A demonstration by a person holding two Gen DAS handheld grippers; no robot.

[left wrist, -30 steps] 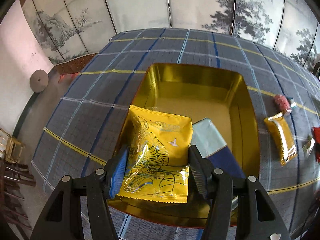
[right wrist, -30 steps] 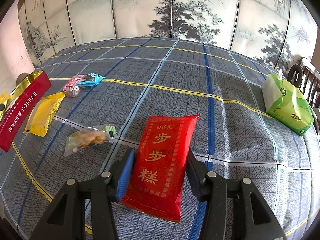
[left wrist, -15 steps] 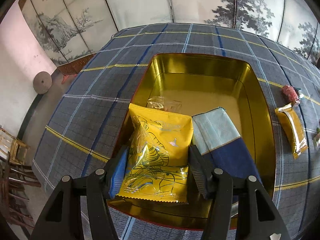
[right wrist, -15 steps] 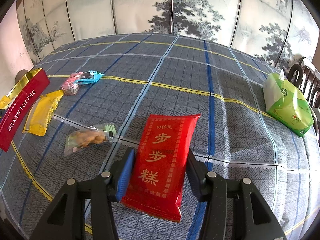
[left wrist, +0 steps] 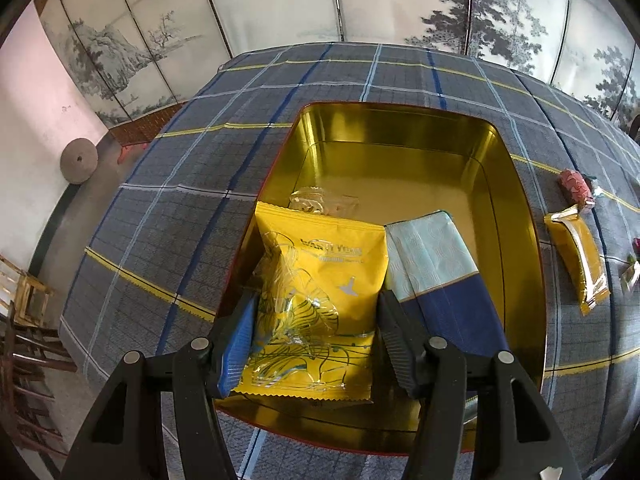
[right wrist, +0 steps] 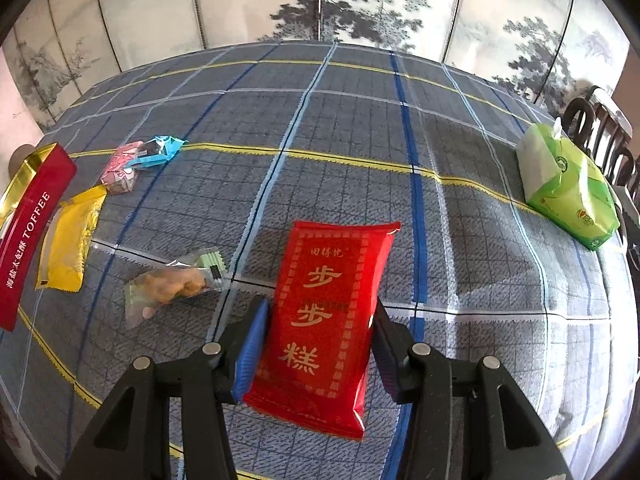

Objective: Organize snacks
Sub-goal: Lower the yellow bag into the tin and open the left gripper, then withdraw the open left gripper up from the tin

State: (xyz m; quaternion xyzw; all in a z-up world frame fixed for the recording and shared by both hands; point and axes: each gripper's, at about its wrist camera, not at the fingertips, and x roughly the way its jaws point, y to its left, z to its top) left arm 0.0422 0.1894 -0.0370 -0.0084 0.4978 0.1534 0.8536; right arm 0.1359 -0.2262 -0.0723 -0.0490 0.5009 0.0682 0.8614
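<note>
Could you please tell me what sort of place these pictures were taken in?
Probably a traditionally furnished home or tea room: a table under a plaid tablecloth, an ink-landscape folding screen behind it, and dark carved wooden chairs at the edge.

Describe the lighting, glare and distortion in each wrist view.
Left wrist view: daylight glares off the gold tin walls; fisheye bows the plaid tablecloth; dark vignette at corners. Right wrist view: sheen on the red packet, soft shadows across the cloth, same curved edges.
</note>
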